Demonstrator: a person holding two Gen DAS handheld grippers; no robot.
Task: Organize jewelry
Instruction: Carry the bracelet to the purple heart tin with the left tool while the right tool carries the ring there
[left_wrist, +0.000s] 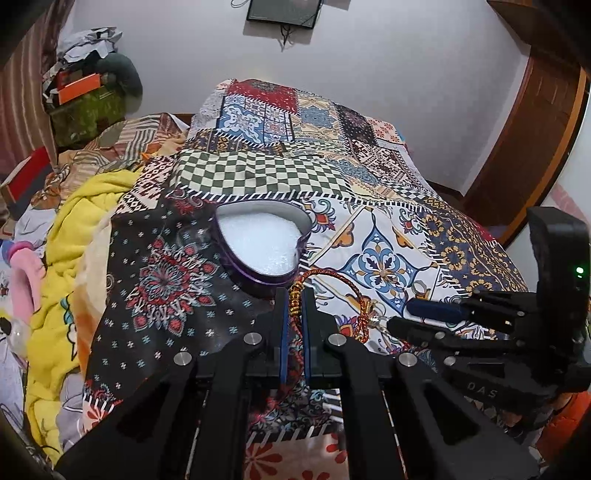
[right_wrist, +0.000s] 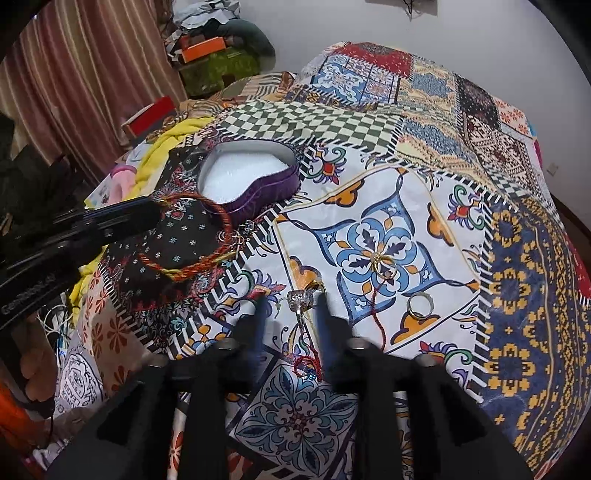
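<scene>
Left gripper (left_wrist: 294, 301), low in the centre of its own view, has its jaws nearly together on a red and gold braided bracelet (left_wrist: 325, 291); in the right wrist view the bracelet's loop (right_wrist: 207, 236) hangs from that gripper's tip at middle left. Right gripper (right_wrist: 290, 308), at lower centre of its view, stands partly open around a small silver trinket (right_wrist: 300, 298) on the bedspread, and whether it touches is unclear. Right of it lie a silver and gold ring (right_wrist: 421, 304) and a thin gold ring (right_wrist: 384, 264) tied to a red cord. Behind the bracelet, towards upper left, sits an open purple heart-shaped box (right_wrist: 258, 188) with white lining. All rest on a patchwork bedspread (right_wrist: 517, 258).
</scene>
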